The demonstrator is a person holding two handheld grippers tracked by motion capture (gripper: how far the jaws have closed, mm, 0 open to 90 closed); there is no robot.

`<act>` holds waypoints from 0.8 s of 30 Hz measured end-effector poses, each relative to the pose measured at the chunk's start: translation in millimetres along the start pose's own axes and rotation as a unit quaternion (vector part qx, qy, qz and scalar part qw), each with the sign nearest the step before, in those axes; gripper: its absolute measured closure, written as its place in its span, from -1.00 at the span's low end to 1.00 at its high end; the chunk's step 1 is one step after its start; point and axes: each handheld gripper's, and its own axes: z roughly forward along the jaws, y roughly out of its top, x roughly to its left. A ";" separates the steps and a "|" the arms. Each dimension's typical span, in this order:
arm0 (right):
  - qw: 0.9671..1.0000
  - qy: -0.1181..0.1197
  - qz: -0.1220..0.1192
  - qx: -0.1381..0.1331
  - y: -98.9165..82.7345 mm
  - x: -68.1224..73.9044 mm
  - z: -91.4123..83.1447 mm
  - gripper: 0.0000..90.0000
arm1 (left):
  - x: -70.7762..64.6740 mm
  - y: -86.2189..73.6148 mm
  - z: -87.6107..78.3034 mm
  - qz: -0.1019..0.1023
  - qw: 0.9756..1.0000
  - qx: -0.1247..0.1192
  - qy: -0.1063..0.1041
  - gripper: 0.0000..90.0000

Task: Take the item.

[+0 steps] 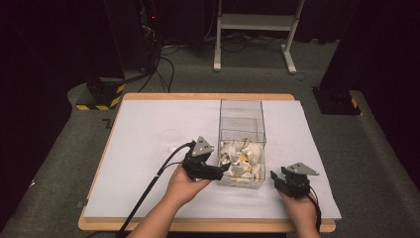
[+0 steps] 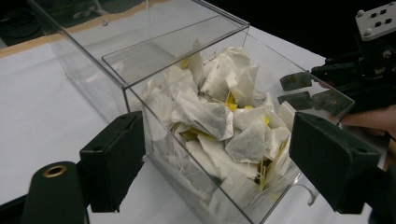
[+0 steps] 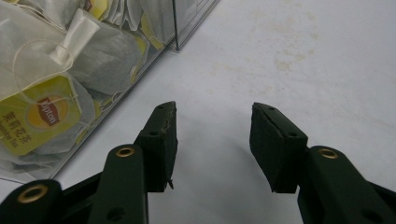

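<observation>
tea bags (image 1: 241, 157) all sit in the clear box (image 1: 241, 110), none picked yet; left gripper (image 1: 221, 171) gapes wide at its corner, right gripper (image 1: 276, 177) half-open, empty.

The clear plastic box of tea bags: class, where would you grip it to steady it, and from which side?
Grip the clear box across its near end, where the tea bags are piled. Its flat upright walls suit two pads. Coming from the left looks best: the left gripper already straddles that corner, jaws open. The right gripper is open over bare table.
</observation>
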 end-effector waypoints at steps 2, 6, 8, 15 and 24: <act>1.000 0.000 0.000 0.000 0.0 0.0 0.0 0.15 | -1.2 1.5 3.0 0.000 1.000 0.002 -0.004 -0.57; 1.000 0.001 0.000 0.000 -0.1 0.0 -0.1 0.15 | -3.0 4.4 10.0 0.004 1.000 0.007 -0.007 -0.57; 1.000 0.001 0.000 0.000 -0.1 -0.1 0.0 0.15 | -3.9 6.1 12.9 0.004 1.000 0.005 -0.007 -0.57; 1.000 0.001 0.000 -0.001 -0.2 -0.2 -0.1 0.16 | -3.7 11.9 23.3 0.002 1.000 0.012 -0.009 -0.55; 1.000 0.002 0.000 -0.004 -0.3 -0.5 -0.5 0.16 | -1.7 17.5 40.5 0.007 1.000 0.027 0.002 -0.40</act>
